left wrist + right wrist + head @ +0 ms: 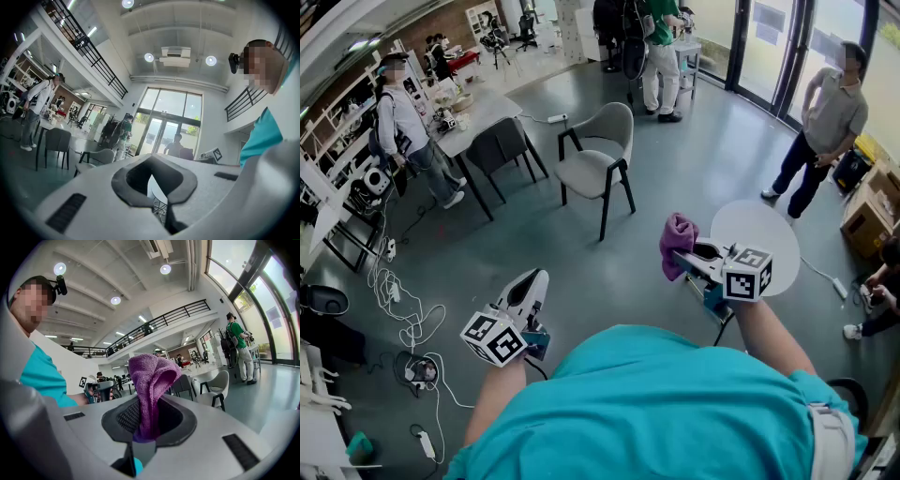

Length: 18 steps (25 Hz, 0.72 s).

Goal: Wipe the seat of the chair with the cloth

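Seen from above, over a teal shirt [675, 412] filling the bottom of the head view. Right of centre, the right gripper [692, 253], jaws clenched on the lower folds of a bunched purple terry cloth [677, 242] — upper end puffed up loose above the pads. Cloth held in the air, well apart from the pale grey upholstered chair with black legs [598, 157] in the upper middle of the frame, and not touching its seat [584, 172].

Low and left of centre, the left gripper [532, 289], jaws drawn together to a thin slit with nothing between them, tips pointing up the frame.

Just behind the right gripper, toward the right edge, a round white table [769, 225]. In the upper left, a dark grey chair [499, 145] pushed against a long white table [483, 112], with a person in a grey hoodie [398, 122] standing beside it. At the upper right, a person in a grey shirt [830, 117] near the dark-framed glass doors [769, 42]. At the top centre, a person in a green top [661, 37]. Along the left edge — white cables [394, 291] looped over the grey floor [712, 159]. At the right edge, a brown cardboard box [867, 220].
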### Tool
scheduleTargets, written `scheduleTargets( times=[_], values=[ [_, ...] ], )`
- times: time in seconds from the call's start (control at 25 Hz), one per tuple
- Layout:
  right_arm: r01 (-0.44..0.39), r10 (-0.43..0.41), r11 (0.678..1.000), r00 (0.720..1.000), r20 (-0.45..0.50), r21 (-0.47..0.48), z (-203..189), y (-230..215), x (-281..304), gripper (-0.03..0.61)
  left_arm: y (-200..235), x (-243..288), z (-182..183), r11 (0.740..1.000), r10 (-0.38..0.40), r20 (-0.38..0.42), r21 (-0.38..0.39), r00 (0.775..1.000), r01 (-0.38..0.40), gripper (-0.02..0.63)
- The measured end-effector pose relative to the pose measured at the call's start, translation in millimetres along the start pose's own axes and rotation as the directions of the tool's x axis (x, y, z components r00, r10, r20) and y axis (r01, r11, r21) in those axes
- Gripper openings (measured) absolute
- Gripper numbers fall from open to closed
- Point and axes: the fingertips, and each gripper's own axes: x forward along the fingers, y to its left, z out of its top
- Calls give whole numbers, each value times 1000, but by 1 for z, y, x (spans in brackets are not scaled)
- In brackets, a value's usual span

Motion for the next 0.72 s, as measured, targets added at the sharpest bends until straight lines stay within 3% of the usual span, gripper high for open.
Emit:
scheduleTargets(
  times=[0.4, 0.72],
  values=[
    [-16, 15, 1000, 1000, -5, -24, 3, -11, -4, 66, -10, 14, -9, 1000, -2, -3, 5, 1000, 2, -5],
    [-53, 52, 998, 998, 20, 23, -2, -19, -10, 69, -6, 28, -17, 1000, 0, -11, 17, 1000, 0, -5]
  ],
)
